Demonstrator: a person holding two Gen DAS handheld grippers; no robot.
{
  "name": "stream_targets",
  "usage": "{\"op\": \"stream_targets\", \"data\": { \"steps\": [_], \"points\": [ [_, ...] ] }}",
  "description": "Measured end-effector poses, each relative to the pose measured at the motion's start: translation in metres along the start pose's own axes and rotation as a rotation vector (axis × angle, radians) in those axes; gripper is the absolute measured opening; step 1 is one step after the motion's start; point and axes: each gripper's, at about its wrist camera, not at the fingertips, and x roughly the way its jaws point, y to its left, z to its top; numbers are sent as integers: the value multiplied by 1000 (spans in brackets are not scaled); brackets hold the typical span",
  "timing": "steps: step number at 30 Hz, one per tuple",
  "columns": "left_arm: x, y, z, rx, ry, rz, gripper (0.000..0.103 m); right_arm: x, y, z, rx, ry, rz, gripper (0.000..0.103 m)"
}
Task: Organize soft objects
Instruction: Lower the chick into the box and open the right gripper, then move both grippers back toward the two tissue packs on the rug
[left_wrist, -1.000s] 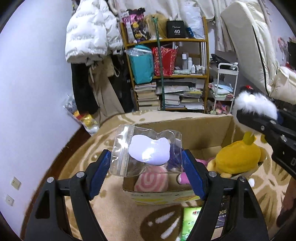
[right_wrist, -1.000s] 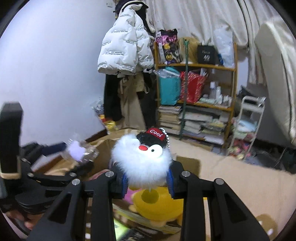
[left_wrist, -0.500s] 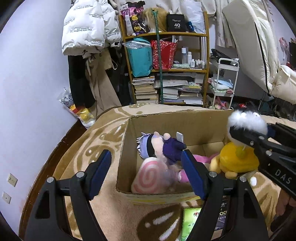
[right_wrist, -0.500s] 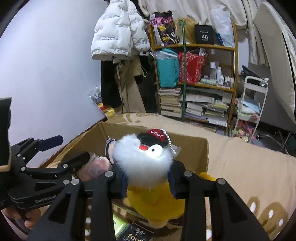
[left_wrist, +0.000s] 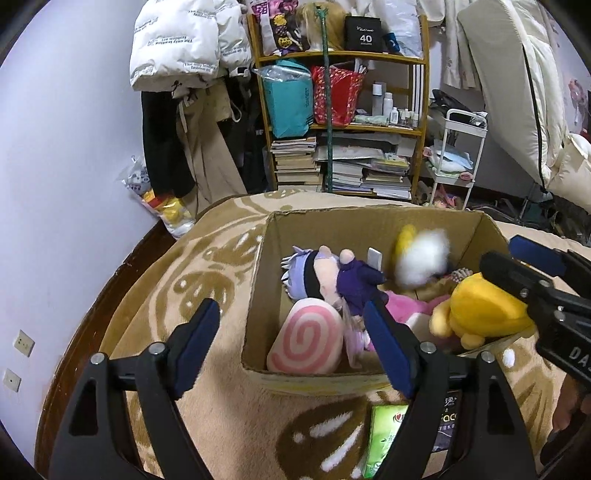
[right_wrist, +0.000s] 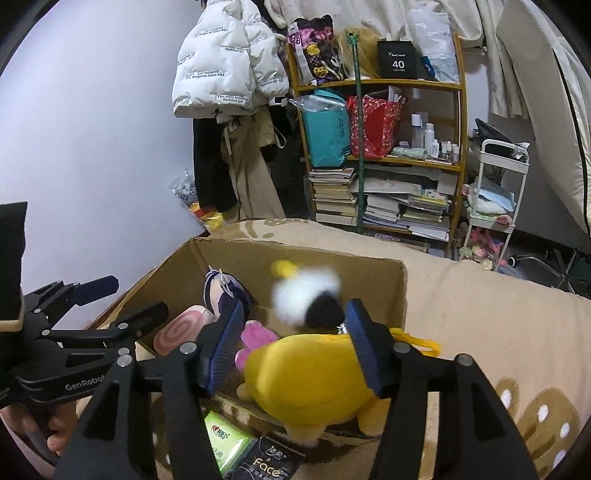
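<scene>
An open cardboard box (left_wrist: 258, 288) (right_wrist: 369, 280) stands on the patterned rug. Inside lie a pink swirl cushion (left_wrist: 306, 341) (right_wrist: 181, 328), a purple-haired doll (left_wrist: 332, 277), a pink plush (left_wrist: 406, 310) and a yellow duck plush (left_wrist: 480, 314) (right_wrist: 314, 376) at the near right corner. A fluffy white toy with a black cap (left_wrist: 421, 262) (right_wrist: 306, 299) is blurred, in the air over the box. My left gripper (left_wrist: 291, 343) is open and empty at the box's near left. My right gripper (right_wrist: 295, 339) is open just above the duck, the white toy loose beyond its fingertips.
A green packet (left_wrist: 384, 439) (right_wrist: 225, 439) and a dark "Face" packet (right_wrist: 269, 461) lie on the rug in front of the box. A wooden shelf with books and bags (left_wrist: 343, 110) stands behind, a white trolley (left_wrist: 458, 155) to its right, hanging coats (left_wrist: 184, 62) to its left.
A second ago my left gripper held a clear bag with a white object; it opened, and the bag is out of sight. My right gripper has opened and the white fluffy toy falls toward the box.
</scene>
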Motion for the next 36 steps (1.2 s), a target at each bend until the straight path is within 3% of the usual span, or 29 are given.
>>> {"op": "stream_targets", "data": {
  "steps": [4,12,15,23,36],
  "points": [
    [-3,3,-3,-7,2,12,85,-8,1,0,5,-10,-7,75],
    [-18,8,-7,-2,-11,13,85,-25,11,-3,-1,1,-9,82],
    [-25,10,-9,-7,-19,12,96,-36,14,-7,-1,4,-12,82],
    [-53,10,-19,7,-35,28,97,-67,17,-14,2,-17,-50,102],
    [-92,-2,-38,69,-37,27,102,-106,16,-43,-12,44,-94,103]
  ]
}}
